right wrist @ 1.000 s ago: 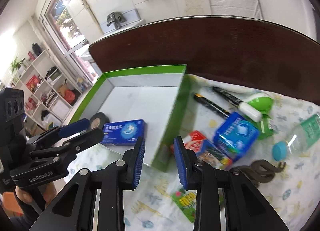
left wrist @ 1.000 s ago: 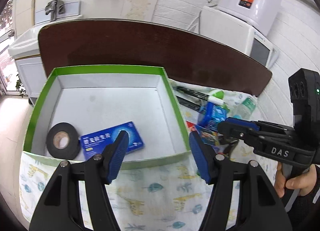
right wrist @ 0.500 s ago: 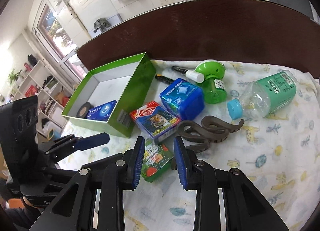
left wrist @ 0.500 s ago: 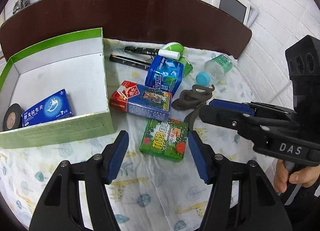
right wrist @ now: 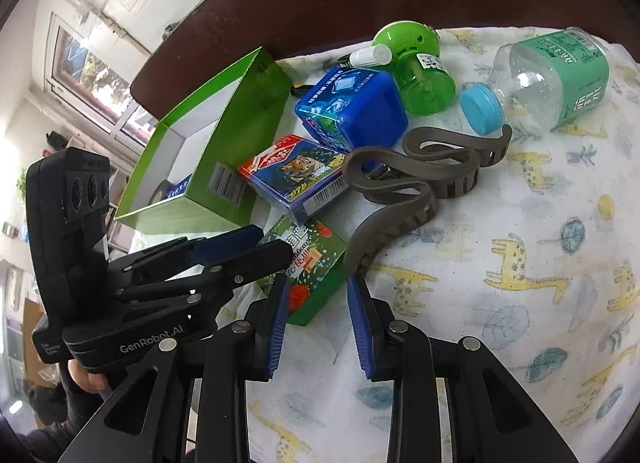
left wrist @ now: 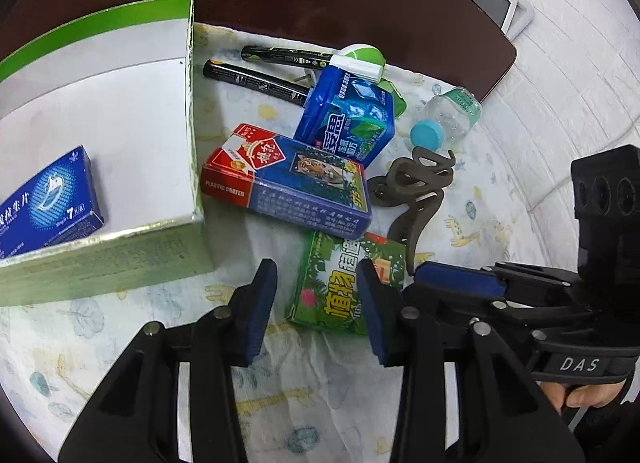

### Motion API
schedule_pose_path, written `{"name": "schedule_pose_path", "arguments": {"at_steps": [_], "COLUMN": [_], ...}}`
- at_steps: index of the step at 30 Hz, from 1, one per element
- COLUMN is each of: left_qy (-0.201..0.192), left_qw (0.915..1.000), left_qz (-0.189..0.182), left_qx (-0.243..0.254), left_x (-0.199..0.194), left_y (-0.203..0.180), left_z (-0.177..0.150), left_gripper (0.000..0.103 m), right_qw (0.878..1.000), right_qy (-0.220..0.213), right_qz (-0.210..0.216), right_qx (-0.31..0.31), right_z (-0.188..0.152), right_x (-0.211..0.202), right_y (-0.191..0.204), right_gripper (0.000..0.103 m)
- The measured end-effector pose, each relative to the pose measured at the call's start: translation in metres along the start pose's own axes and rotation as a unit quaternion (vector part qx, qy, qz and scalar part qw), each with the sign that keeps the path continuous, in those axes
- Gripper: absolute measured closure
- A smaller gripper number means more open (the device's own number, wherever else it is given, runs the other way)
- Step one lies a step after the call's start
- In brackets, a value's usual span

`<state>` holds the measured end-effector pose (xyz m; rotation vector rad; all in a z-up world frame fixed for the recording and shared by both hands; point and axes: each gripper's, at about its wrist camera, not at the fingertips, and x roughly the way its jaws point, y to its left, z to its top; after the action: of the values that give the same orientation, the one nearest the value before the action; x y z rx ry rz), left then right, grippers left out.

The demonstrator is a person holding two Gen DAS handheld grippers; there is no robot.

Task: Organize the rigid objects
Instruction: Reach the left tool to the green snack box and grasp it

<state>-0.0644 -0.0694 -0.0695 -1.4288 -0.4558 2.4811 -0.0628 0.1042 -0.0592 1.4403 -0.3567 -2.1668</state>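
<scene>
Lettering reads "PLASTIC COATED" and "975" on the card box (left wrist: 288, 187), "DAS" on our right gripper (right wrist: 318, 303), "GenRobot.AI" on our left gripper (left wrist: 316, 295). Left jaws are closing, released, over the green packet (left wrist: 340, 283) beside the tray (left wrist: 104, 259); right jaws stand apart, gripping nothing. Only the left view shows "7" on the blue box (left wrist: 48, 203); only the right shows the tray's barcode (right wrist: 226, 183).

We count one green tray (left wrist: 100, 259), two black marker pens (left wrist: 256, 81), four small printed boxes (left wrist: 288, 183), one clear bottle (right wrist: 552, 75), one green dome-shaped device (right wrist: 420, 75) and one brown hair claw (right wrist: 404, 183). We also count two handheld grippers (left wrist: 316, 303) over one patterned cloth (right wrist: 540, 283).
</scene>
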Motion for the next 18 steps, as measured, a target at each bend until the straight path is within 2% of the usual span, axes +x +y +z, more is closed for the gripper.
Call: {"name": "schedule_pose_path", "arguments": {"at_steps": [2,9,12,18], "left_qy": [0.009,0.027,0.020,0.007], "left_qw": [0.9996,0.9991,0.9996,0.9998], "left_qz": [-0.024,-0.033,-0.015,0.010], "left_qx": [-0.013,0.002,0.010,-0.013], "left_x": [0.000,-0.006,-0.009,-0.018], "left_y": [0.002,-0.022,-0.030,-0.018], "left_z": [-0.003,-0.025,-0.032,-0.029], "left_gripper": [0.067,0.070,0.069,0.070], "right_qw": [1.000,1.000,1.000,1.000], "right_qy": [0.003,0.008,0.016,0.010], "right_qz": [0.004,-0.009,-0.010,-0.011], "right_qx": [0.007,0.008,0.013,0.014], "right_z": [0.000,-0.008,-0.017,-0.025], "right_x": [0.003,0.001,-0.002,-0.012], "right_y": [-0.001,-0.005,-0.011,-0.014], "right_gripper": [0.071,0.071,0.071,0.071]}}
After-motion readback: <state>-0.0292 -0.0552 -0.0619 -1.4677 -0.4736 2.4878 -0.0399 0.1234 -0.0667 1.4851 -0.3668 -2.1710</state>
